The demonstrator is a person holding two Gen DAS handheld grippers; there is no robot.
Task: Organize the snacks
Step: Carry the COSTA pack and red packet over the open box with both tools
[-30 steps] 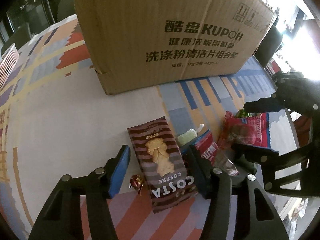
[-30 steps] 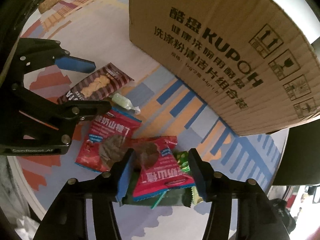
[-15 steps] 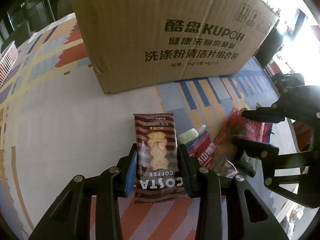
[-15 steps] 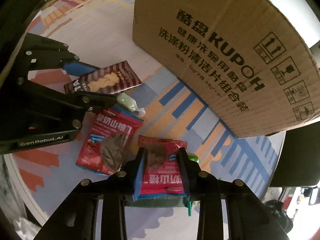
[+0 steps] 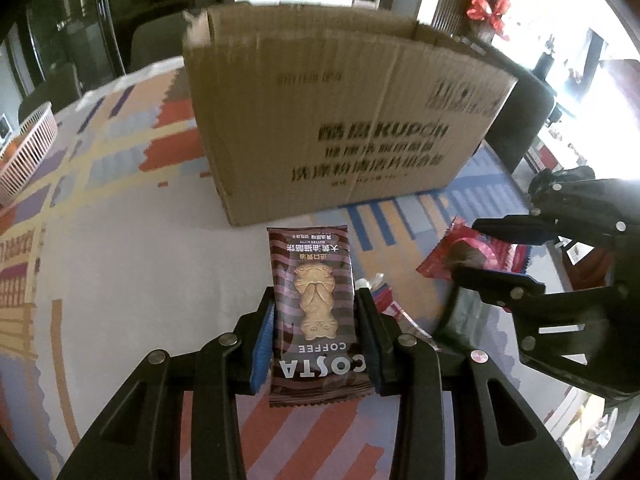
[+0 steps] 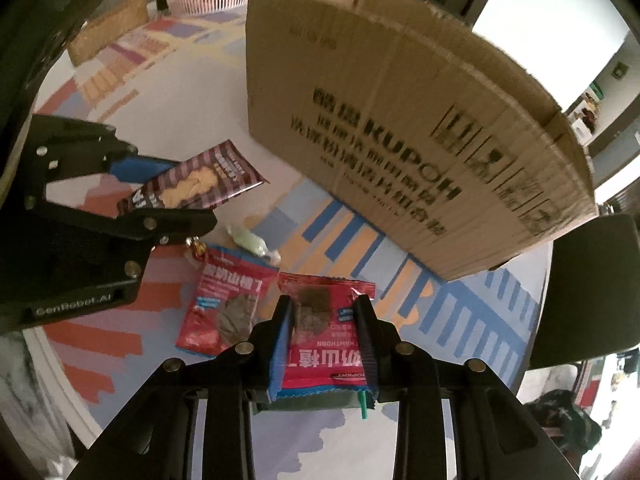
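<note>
**Operator:** State the position of the cardboard box (image 5: 340,120) relative to both grippers.

**Technician:** The box stands on the patterned table (image 5: 120,260), ahead of and above both grippers. Its open top faces up. Its long printed wall faces both cameras. Neither gripper is clearly nearer; the left one faces the box's left part, the right one its right part.

**Operator:** Left gripper (image 5: 316,336) status?

**Technician:** Clenched on the brown Costa biscuit packet (image 5: 314,308). The blue pads press both long edges. The packet's long axis runs along the fingers, its far end pointing at the box. From the right wrist view it appears clear of the table.

**Operator:** Right gripper (image 6: 322,340) status?

**Technician:** Clamped on a red hawthorn packet (image 6: 324,336), pads on both side edges. A green wrapper edge (image 6: 362,404) shows beneath it; whether it is also gripped cannot be determined.

**Operator:** Remaining items?

**Technician:** A second red packet (image 6: 224,308), a pale green candy (image 6: 250,240) and a small foil sweet (image 6: 198,246) lie on the table, near the left gripper.

**Operator:** Next requirement?

**Technician:** In my judgement, each packet must rise above the box rim before release.
</note>
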